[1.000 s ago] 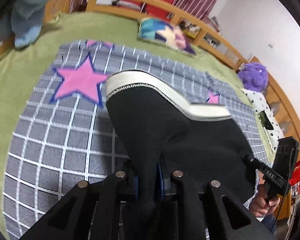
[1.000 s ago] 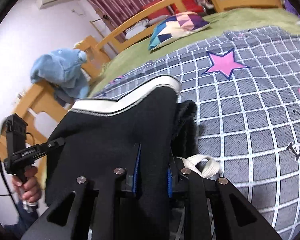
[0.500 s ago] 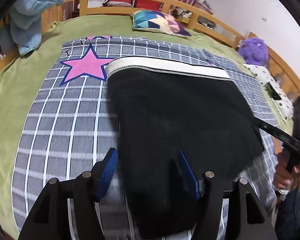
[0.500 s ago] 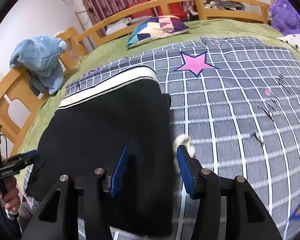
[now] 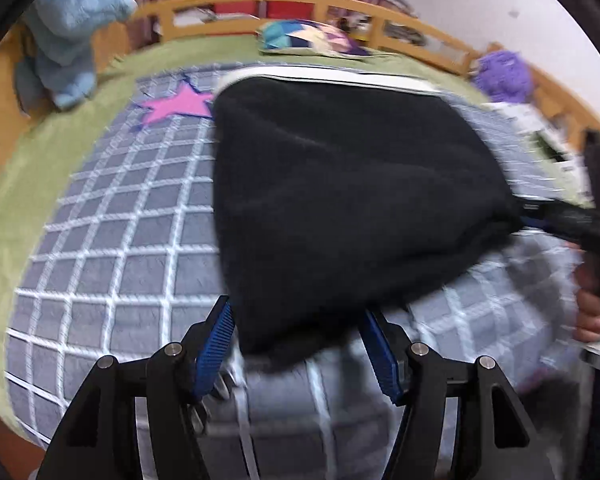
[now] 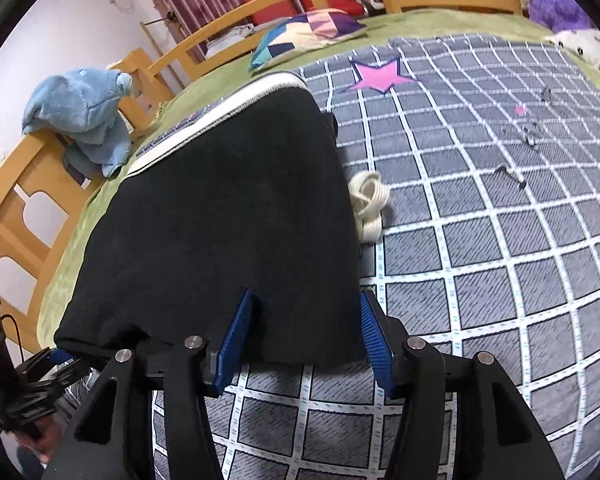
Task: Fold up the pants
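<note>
Motion blur smears the black pants point(image 5: 340, 200) and checked blanket point(image 5: 120, 240) in the left wrist view.

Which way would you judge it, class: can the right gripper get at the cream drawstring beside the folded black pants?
Probably yes. The right gripper stands open over the near edge of the pants; the drawstring lies exposed on the checked blanket just ahead to the right, with nothing covering it.
</note>
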The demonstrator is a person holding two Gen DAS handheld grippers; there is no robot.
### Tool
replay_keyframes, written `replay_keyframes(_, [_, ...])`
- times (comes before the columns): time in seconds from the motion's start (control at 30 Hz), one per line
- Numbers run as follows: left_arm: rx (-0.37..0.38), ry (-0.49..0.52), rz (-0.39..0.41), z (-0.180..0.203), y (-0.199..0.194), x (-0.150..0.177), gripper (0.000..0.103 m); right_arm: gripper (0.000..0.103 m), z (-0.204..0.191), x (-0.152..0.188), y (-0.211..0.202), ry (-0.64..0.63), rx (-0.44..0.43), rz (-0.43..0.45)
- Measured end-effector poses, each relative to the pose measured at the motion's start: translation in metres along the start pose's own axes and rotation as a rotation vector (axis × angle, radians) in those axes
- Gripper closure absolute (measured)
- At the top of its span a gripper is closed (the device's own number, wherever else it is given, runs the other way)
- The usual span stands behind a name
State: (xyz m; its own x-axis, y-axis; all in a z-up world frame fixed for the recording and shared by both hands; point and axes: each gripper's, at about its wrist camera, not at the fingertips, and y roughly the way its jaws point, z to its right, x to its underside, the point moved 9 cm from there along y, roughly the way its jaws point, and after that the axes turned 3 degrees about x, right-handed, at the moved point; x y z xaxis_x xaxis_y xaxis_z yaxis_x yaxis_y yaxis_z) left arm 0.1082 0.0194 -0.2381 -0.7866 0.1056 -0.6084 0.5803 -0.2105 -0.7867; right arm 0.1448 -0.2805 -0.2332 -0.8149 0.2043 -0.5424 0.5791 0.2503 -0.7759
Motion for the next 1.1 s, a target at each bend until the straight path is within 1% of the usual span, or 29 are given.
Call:
replay_keyframes(0.03, [-0.010, -0.006, -0.001, 0.000, 0.004, -0.002, 0.047, 0.049, 0.001, 0.000, 0.001, 0.007, -0.006, -0.003])
replay_keyframes(0.07, [-0.005, -0.022, 0.012, 0.000, 0.005, -0.004, 0.069, 0.049, 0.000, -0.001, 0.001, 0.015, -0.016, -0.003])
replay_keyframes(0.1, [0.002, -0.030, 0.046, -0.002, 0.001, -0.007, 0.088, 0.051, -0.001, -0.001, 0.000, 0.024, -0.026, -0.006])
replay_keyframes(0.13, [-0.048, -0.024, 0.091, -0.010, -0.007, -0.012, 0.089, 0.061, -0.003, -0.001, 0.000, 0.023, -0.033, -0.012])
replay_keyframes(0.17, [-0.089, -0.021, 0.138, -0.022, -0.017, -0.017, 0.089, 0.068, -0.003, -0.001, -0.001, 0.016, -0.024, -0.006])
replay_keyframes(0.2, [-0.045, -0.064, 0.142, -0.034, -0.021, -0.019, 0.089, 0.077, -0.005, -0.003, -0.006, -0.001, -0.013, 0.011])
replay_keyframes(0.23, [-0.004, -0.121, 0.125, -0.044, -0.021, -0.018, 0.089, 0.081, -0.008, -0.003, -0.011, -0.022, -0.028, 0.023])
replay_keyframes(0.27, [0.022, -0.183, 0.098, -0.056, -0.016, -0.015, 0.090, 0.081, -0.012, -0.002, -0.015, -0.022, -0.056, 0.030])
replay_keyframes(0.3, [0.025, -0.207, 0.078, -0.063, -0.009, -0.012, 0.090, 0.081, -0.015, -0.001, -0.016, -0.017, -0.087, 0.030])
replay_keyframes(0.33, [0.021, -0.198, 0.058, -0.064, -0.003, -0.007, 0.089, 0.081, -0.018, 0.001, -0.014, -0.019, -0.108, 0.020])
replay_keyframes(0.37, [0.016, -0.184, 0.045, -0.062, 0.001, -0.003, 0.089, 0.080, -0.020, 0.005, -0.007, -0.038, -0.081, 0.008])
replay_keyframes(0.4, [0.008, -0.161, 0.028, -0.059, 0.004, 0.002, 0.085, 0.077, -0.020, 0.009, 0.000, -0.061, -0.047, 0.000])
replay_keyframes(0.43, [-0.001, -0.141, 0.014, -0.056, 0.004, 0.006, 0.083, 0.074, -0.018, 0.014, 0.008, -0.088, -0.014, -0.013])
replay_keyframes(0.47, [-0.006, -0.124, -0.001, -0.055, 0.003, 0.009, 0.079, 0.072, -0.016, 0.018, 0.013, -0.098, -0.011, -0.025])
replay_keyframes(0.5, [-0.009, -0.117, -0.011, -0.056, -0.002, 0.013, 0.069, 0.071, -0.014, 0.018, 0.013, -0.092, -0.024, -0.032])
replay_keyframes(0.57, [0.009, -0.115, 0.010, -0.058, -0.018, 0.015, 0.065, 0.069, -0.009, 0.015, 0.005, -0.072, -0.042, -0.048])
replay_keyframes(0.6, [0.032, -0.109, 0.028, -0.056, -0.028, 0.014, 0.065, 0.069, -0.007, 0.010, -0.002, -0.069, -0.037, -0.036])
replay_keyframes(0.67, [0.052, -0.090, 0.068, -0.052, -0.046, 0.010, 0.065, 0.068, -0.010, 0.000, -0.018, -0.102, -0.010, 0.020])
replay_keyframes(0.73, [0.068, -0.073, 0.113, -0.046, -0.060, -0.001, 0.065, 0.068, -0.020, -0.011, -0.031, -0.161, 0.013, 0.078])
replay_keyframes(0.8, [0.079, -0.064, 0.146, -0.038, -0.064, -0.021, 0.065, 0.068, -0.035, -0.017, -0.037, -0.202, -0.007, 0.120])
replay_keyframes(0.87, [0.082, -0.072, 0.175, -0.030, -0.060, -0.043, 0.064, 0.068, -0.048, -0.020, -0.037, -0.242, -0.013, 0.150])
replay_keyframes(0.9, [0.078, -0.078, 0.177, -0.028, -0.053, -0.050, 0.059, 0.068, -0.054, -0.019, -0.033, -0.264, -0.010, 0.158])
replay_keyframes(0.93, [0.063, -0.079, 0.162, -0.026, -0.043, -0.054, 0.059, 0.068, -0.057, -0.015, -0.027, -0.285, -0.006, 0.149])
replay_keyframes(0.97, [0.040, -0.079, 0.135, -0.025, -0.030, -0.053, 0.059, 0.068, -0.056, -0.008, -0.015, -0.309, 0.019, 0.119])
replay_keyframes(1.0, [0.033, -0.077, 0.094, -0.023, -0.015, -0.045, 0.059, 0.068, -0.050, 0.000, 0.000, -0.321, 0.065, 0.073])
replay_keyframes(1.03, [0.030, -0.068, 0.061, -0.020, -0.002, -0.036, 0.059, 0.068, -0.045, 0.005, 0.010, -0.321, 0.089, 0.059])
replay_keyframes(1.07, [-0.003, -0.043, 0.050, -0.018, 0.007, -0.027, 0.058, 0.069, -0.044, 0.009, 0.010, -0.330, 0.099, 0.073])
replay_keyframes(1.1, [-0.042, 0.001, 0.073, -0.014, 0.010, -0.020, 0.058, 0.069, -0.045, 0.013, 0.008, -0.352, 0.104, 0.075])
